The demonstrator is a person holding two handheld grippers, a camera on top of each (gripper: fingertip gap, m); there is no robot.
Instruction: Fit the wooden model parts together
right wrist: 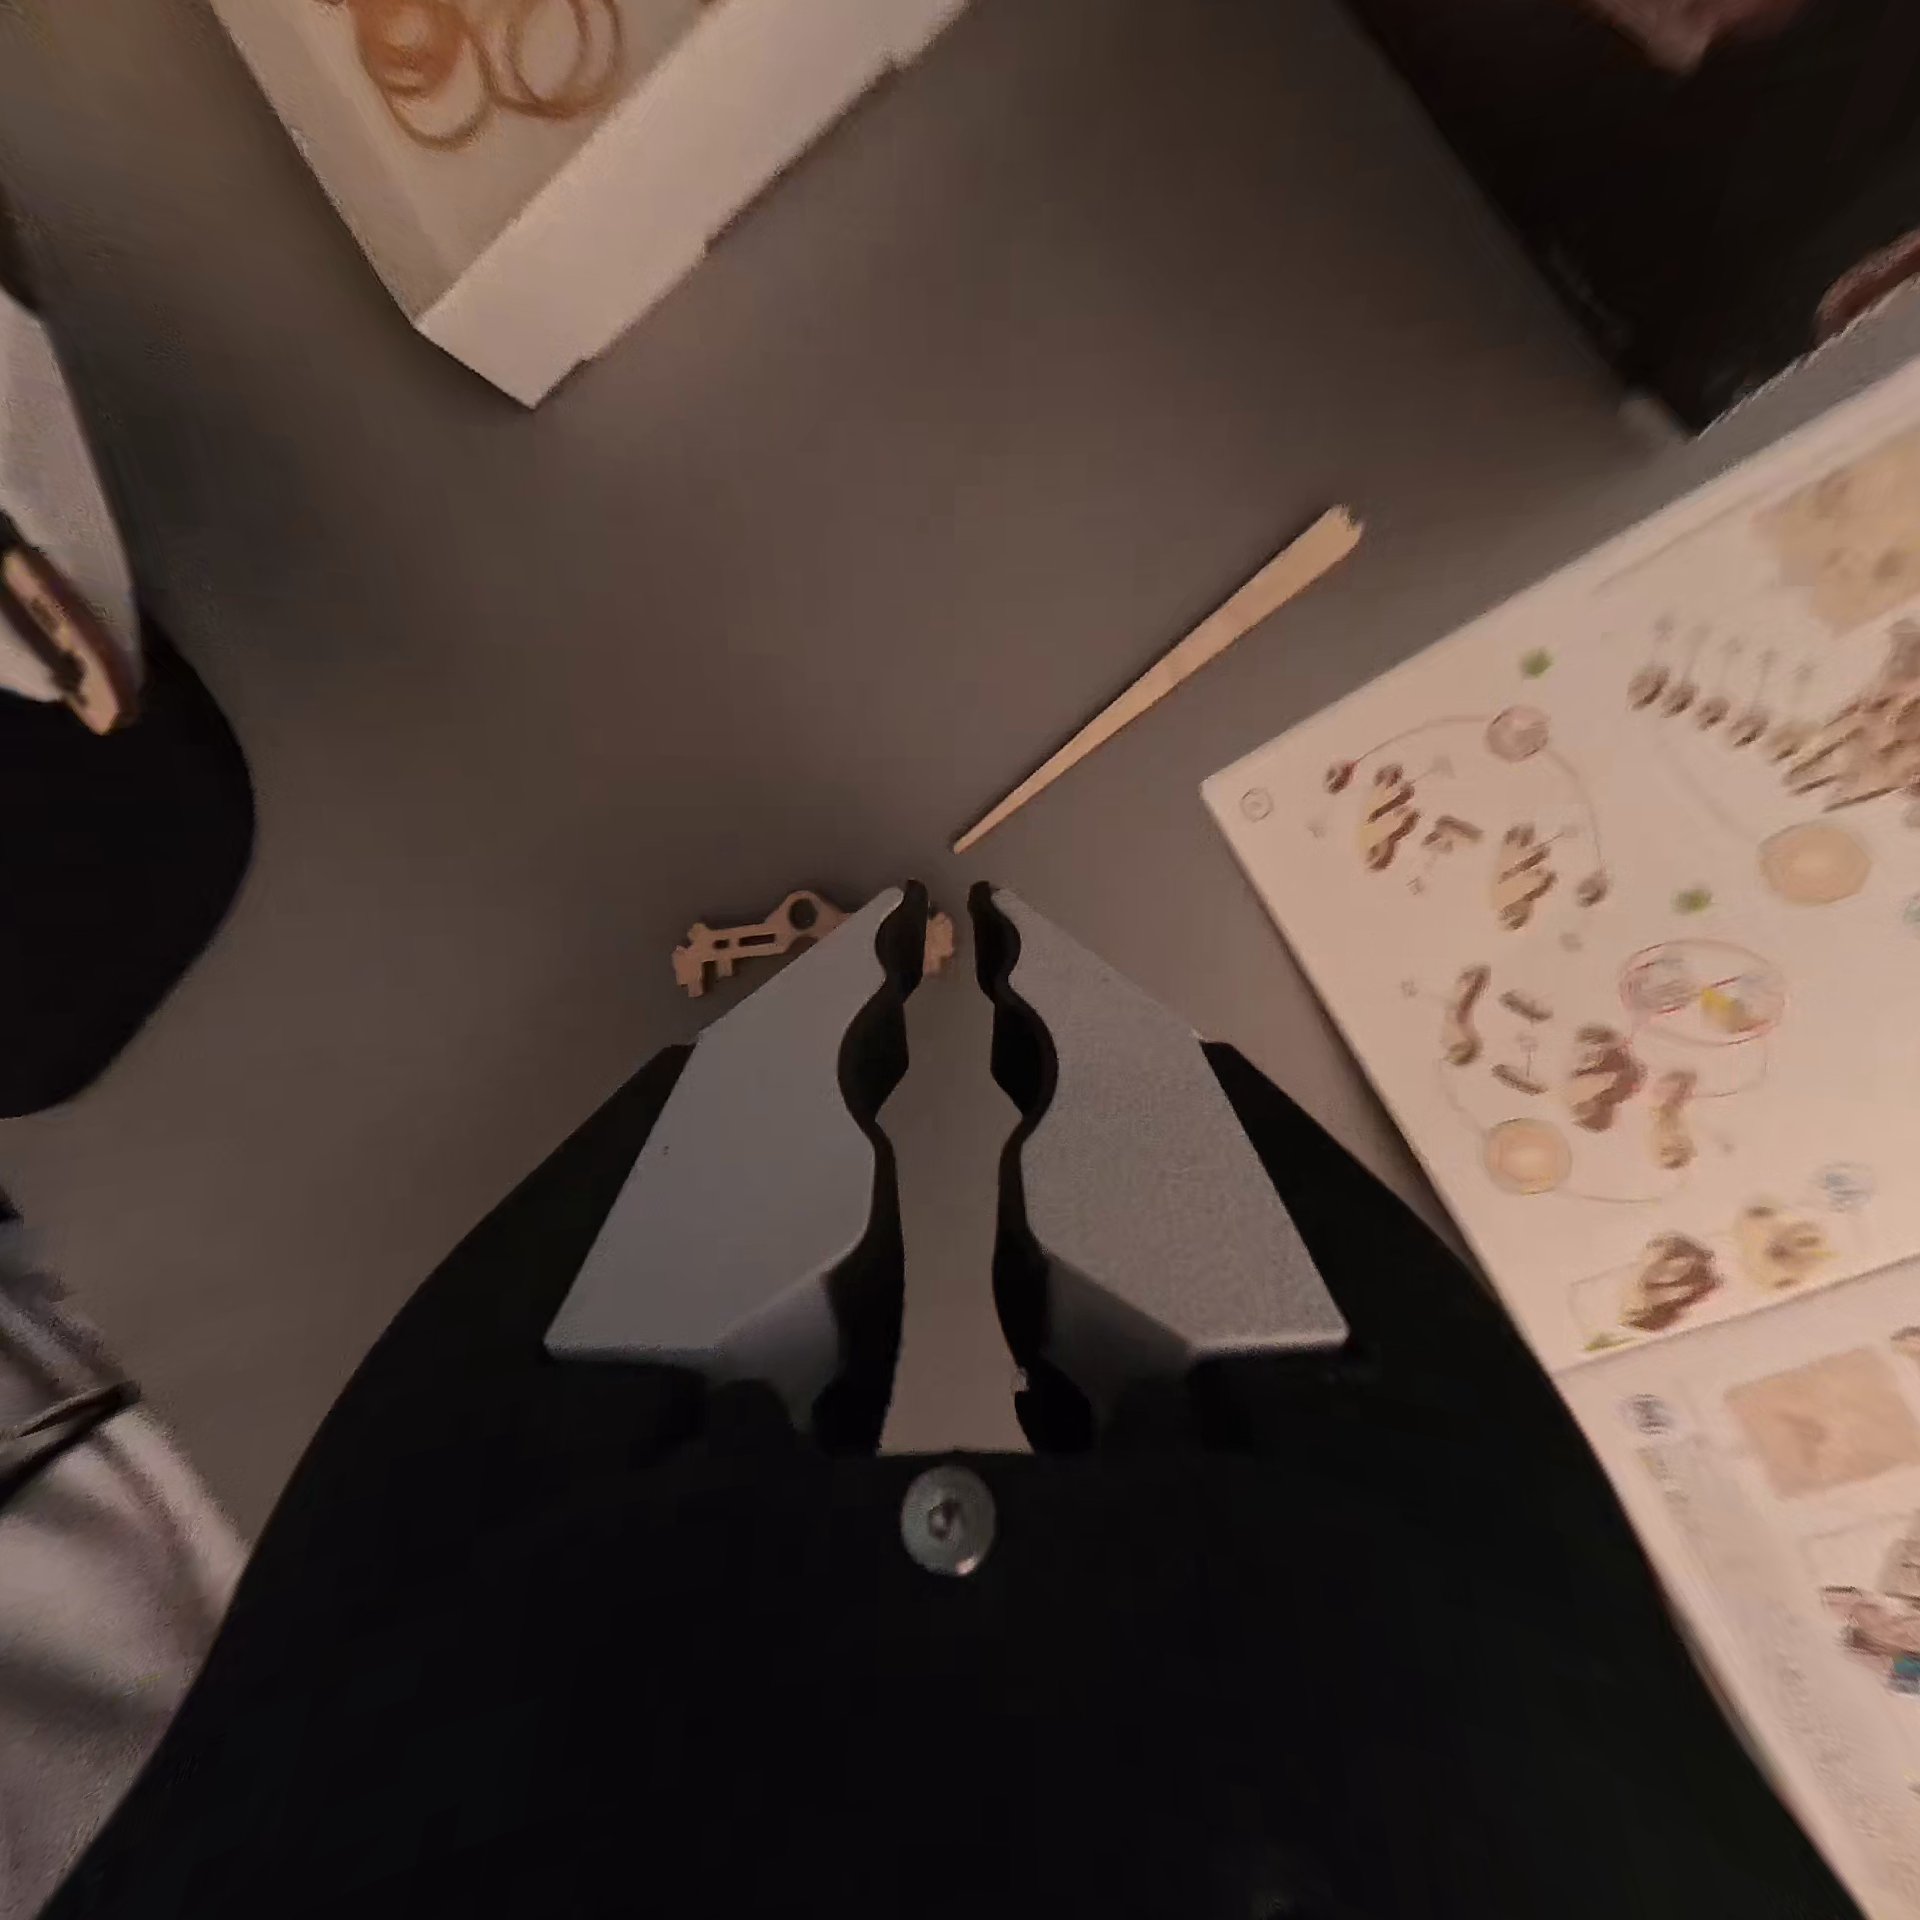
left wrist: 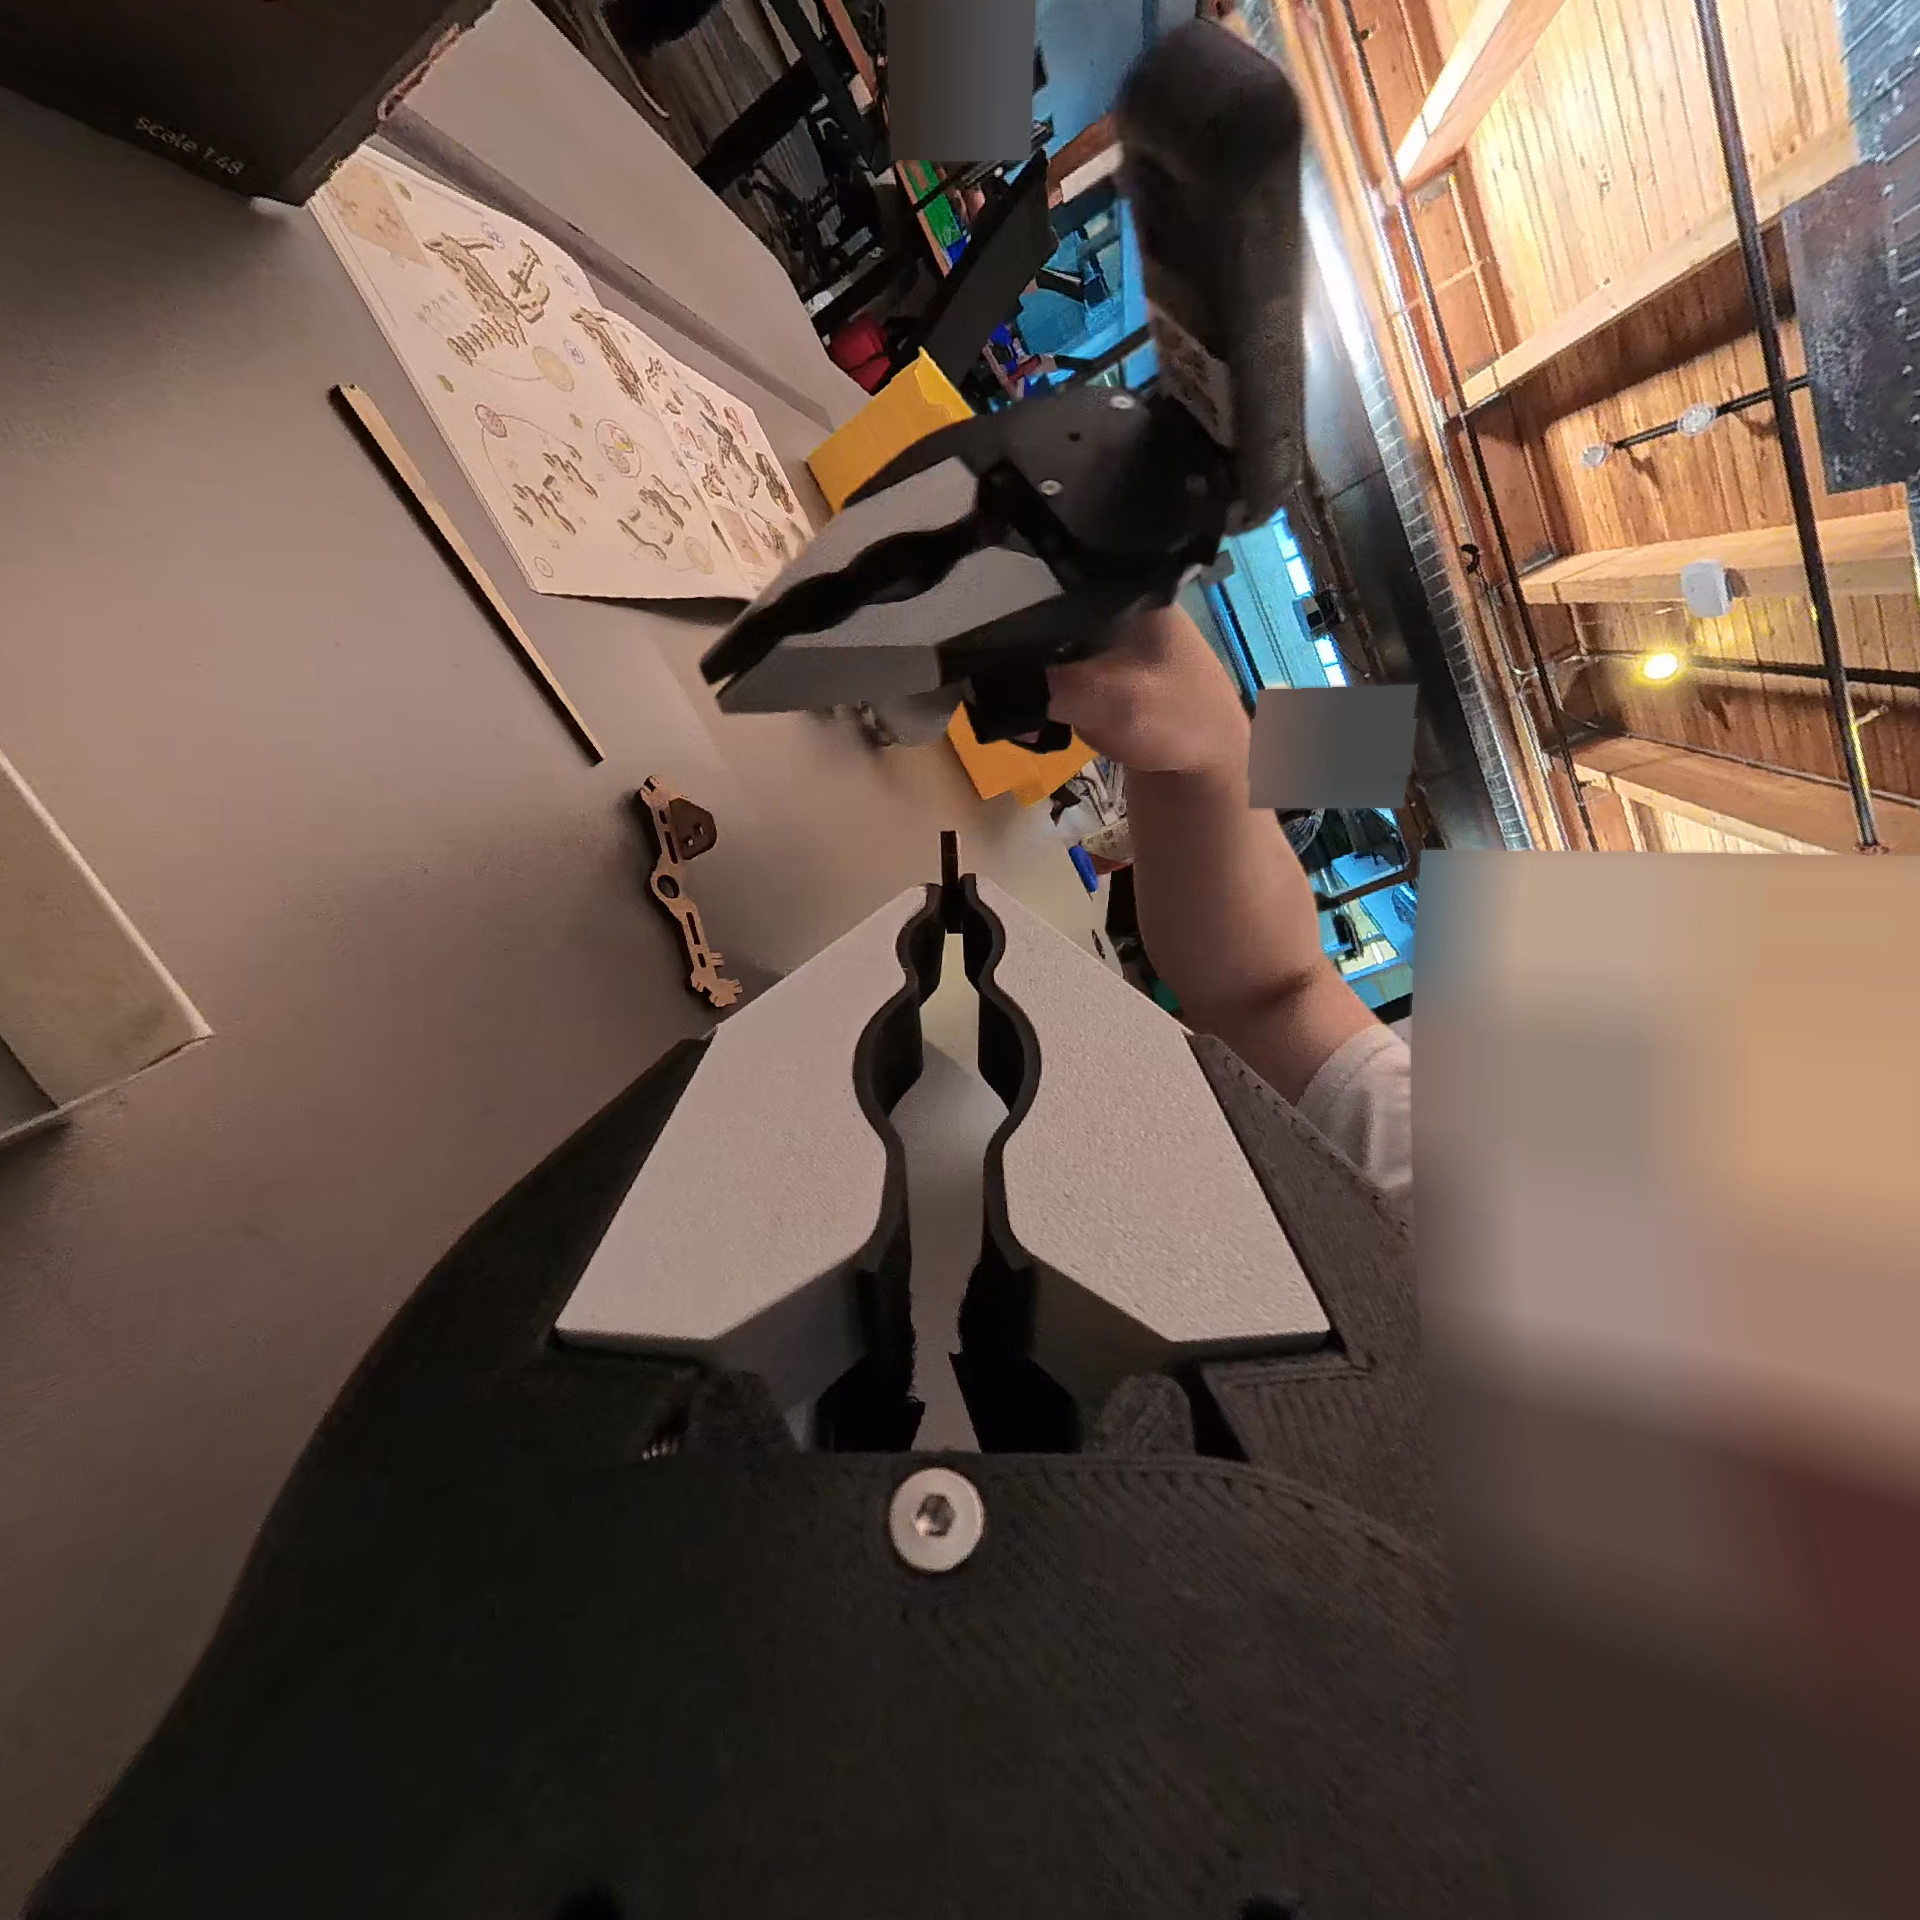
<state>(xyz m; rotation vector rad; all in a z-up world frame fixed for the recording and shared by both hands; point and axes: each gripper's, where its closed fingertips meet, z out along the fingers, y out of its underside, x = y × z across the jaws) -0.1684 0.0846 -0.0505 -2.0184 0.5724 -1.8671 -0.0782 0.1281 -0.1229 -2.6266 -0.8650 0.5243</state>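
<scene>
Grey tabletop [right wrist: 727, 644] lying beneath both grippers, with a flat laser-cut wooden part [right wrist: 764, 940] as landmark. Right gripper [right wrist: 948, 896] is hovering just over this part's right end, jaws slightly apart and empty; the part's long axis is running crosswise to the fingers. Left gripper [left wrist: 951, 883] is clamping a thin dark piece [left wrist: 948, 854], farther from the part. A wooden stick [right wrist: 1164, 675] is lying beyond it.

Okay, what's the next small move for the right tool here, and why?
Probably lower the right tool and close on the flat wooden part. Its tips are slightly open right over the part's end, which lies loose on the table, while the left tool already pinches a thin dark piece.
</scene>
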